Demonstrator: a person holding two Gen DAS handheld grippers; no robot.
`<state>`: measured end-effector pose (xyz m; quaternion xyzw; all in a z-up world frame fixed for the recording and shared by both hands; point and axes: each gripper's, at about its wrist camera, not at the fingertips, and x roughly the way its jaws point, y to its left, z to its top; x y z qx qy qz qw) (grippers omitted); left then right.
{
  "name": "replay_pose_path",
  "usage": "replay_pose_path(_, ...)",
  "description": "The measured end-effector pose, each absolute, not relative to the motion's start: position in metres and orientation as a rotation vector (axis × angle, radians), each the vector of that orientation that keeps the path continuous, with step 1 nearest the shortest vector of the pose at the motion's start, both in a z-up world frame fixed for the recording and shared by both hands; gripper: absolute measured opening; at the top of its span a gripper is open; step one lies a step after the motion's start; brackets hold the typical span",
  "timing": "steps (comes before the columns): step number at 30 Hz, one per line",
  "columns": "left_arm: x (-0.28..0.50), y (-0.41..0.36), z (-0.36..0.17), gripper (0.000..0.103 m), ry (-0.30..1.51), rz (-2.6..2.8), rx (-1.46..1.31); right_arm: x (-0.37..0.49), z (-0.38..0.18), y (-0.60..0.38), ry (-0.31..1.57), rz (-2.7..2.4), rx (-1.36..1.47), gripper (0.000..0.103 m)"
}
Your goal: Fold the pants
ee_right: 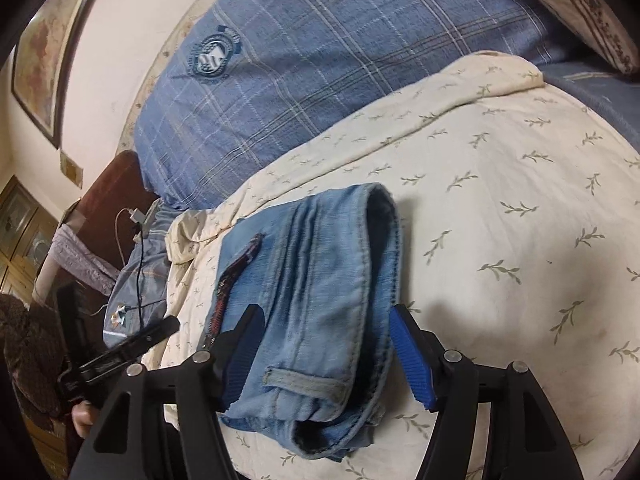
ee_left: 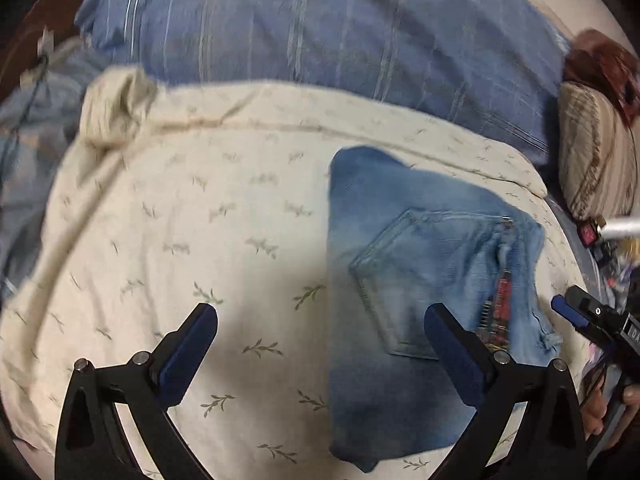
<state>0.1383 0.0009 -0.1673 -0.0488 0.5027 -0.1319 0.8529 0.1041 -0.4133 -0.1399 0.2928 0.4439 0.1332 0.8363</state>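
Light blue jeans (ee_left: 420, 264) lie folded into a compact stack on a cream leaf-print sheet (ee_left: 200, 220); a back pocket faces up. My left gripper (ee_left: 320, 316) is open and empty, hovering over the jeans' left edge, one finger over the sheet and one over the denim. In the right wrist view the jeans (ee_right: 320, 280) show their waistband end and a belt loop. My right gripper (ee_right: 326, 320) is open, its fingers to either side of that end, not closed on it. The right gripper also shows in the left wrist view (ee_left: 580, 316).
A blue plaid pillow (ee_left: 320, 28) lies behind the sheet, also in the right wrist view (ee_right: 300, 60). A striped beige cushion (ee_left: 592, 152) sits at the right. A charger cable (ee_right: 136, 240) and a dark wood headboard (ee_right: 120, 184) are at the left.
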Motion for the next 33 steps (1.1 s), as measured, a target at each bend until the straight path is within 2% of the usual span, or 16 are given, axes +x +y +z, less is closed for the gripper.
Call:
replay_pose_path(5, 0.146, 0.013, -0.169, 0.103, 1.064, -0.264, -0.154, 0.110, -0.145, -0.425, 0.956, 0.246, 0.651, 0.068)
replay_pose_path(14, 0.143, -0.001, -0.174, 0.103, 1.065, -0.304, -0.072, 0.112, -0.148, -0.420, 0.981, 0.251, 0.623, 0.068)
replay_pose_path(33, 0.145, -0.010, -0.189, 0.103, 1.129, -0.524, -0.227, 0.110, -0.159, -0.425, 1.042, 0.291, 0.673, 0.068)
